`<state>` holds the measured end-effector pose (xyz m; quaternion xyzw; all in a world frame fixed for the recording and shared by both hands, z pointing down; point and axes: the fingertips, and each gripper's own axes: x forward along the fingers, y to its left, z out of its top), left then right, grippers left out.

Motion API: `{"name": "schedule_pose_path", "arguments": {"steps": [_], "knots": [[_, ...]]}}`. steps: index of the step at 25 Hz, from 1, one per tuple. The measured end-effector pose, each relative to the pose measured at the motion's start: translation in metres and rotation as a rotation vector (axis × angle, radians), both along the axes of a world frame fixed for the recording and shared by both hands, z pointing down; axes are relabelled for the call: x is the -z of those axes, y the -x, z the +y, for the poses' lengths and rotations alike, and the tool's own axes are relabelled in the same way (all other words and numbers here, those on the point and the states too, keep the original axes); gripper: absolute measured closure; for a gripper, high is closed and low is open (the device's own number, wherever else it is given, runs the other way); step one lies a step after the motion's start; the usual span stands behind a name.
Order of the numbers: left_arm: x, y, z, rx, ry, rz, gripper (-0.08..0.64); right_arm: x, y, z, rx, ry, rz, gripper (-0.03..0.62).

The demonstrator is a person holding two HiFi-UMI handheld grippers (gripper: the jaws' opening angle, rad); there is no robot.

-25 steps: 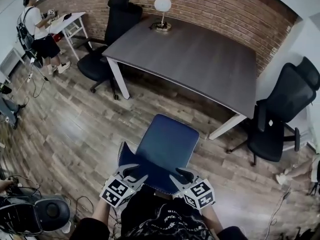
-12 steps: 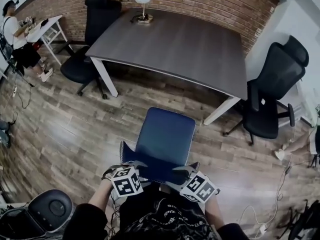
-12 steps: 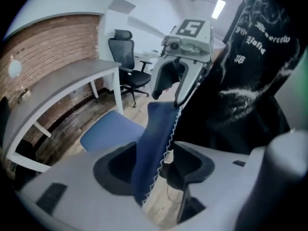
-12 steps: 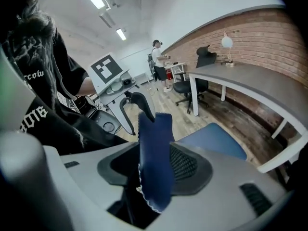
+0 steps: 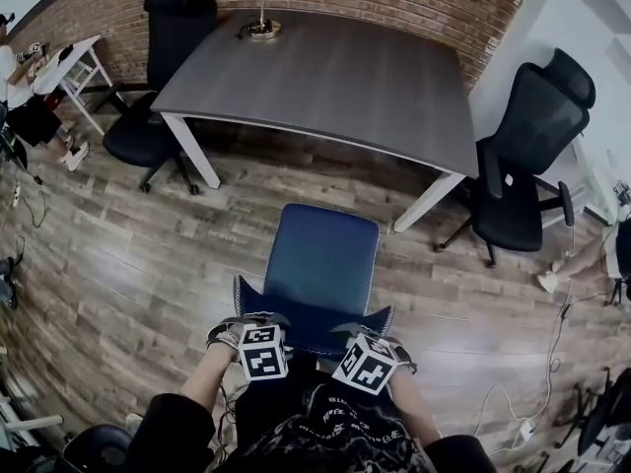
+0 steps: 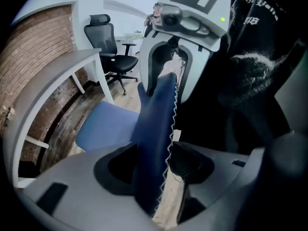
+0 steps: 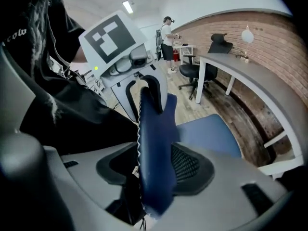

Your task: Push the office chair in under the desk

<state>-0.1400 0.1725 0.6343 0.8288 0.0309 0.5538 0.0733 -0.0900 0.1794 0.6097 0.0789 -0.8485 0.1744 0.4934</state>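
Left gripper (image 5: 248, 321) and right gripper (image 5: 367, 333), lower centre: the jaws have just been opening and are now standing wide astride the backrest (image 5: 308, 327), not clamping it. Both are sinking lower than a moment ago, so I judge the push is only now being set up.

Chair (image 5: 325, 254): sitting mid-frame, still clear of the desk (image 5: 325, 77) above.

Backrest: dark blue cloth with white zigzag stitching. Desk: grey wood-grain slab on white legs.

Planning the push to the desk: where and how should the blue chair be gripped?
Grip the top edge of the backrest, near its two corners, coming from above and behind. It is a thin upright panel, and the seat already points at the desk.
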Motion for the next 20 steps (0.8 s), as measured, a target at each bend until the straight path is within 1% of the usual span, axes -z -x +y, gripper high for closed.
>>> {"name": "schedule_pose_path", "arguments": {"steps": [3,4,5,7,10,12,15,17,20], "knots": [[-0.008,0.003,-0.004,-0.004,0.005,-0.024,0.327,-0.014,0.000,0.002,0.016,0.007,0.047,0.379],[-0.012,0.004,-0.005,-0.009,0.000,-0.043,0.335,-0.019,-0.001,0.003,0.023,0.008,0.065,0.379],[-0.015,0.005,-0.006,-0.018,-0.006,-0.061,0.362,-0.024,-0.003,0.004,0.030,0.006,0.080,0.379],[-0.019,0.004,-0.007,-0.032,-0.004,-0.077,0.371,-0.031,-0.004,0.004,0.039,-0.001,0.097,0.383],[-0.022,0.004,-0.006,-0.016,0.045,-0.053,0.351,-0.035,-0.002,0.003,0.016,0.030,0.063,0.388],[-0.024,0.005,-0.006,-0.012,0.062,-0.049,0.336,-0.035,0.001,0.003,0.006,0.053,0.037,0.387],[-0.030,0.004,-0.006,-0.047,0.045,-0.087,0.338,-0.036,0.000,0.003,0.014,0.054,0.037,0.400],[-0.031,0.003,-0.004,-0.065,0.038,-0.085,0.345,-0.036,-0.001,0.005,0.016,0.056,0.036,0.406],[-0.030,0.004,-0.004,-0.082,0.007,-0.073,0.399,-0.035,0.001,0.005,0.037,0.033,0.037,0.425]]}}
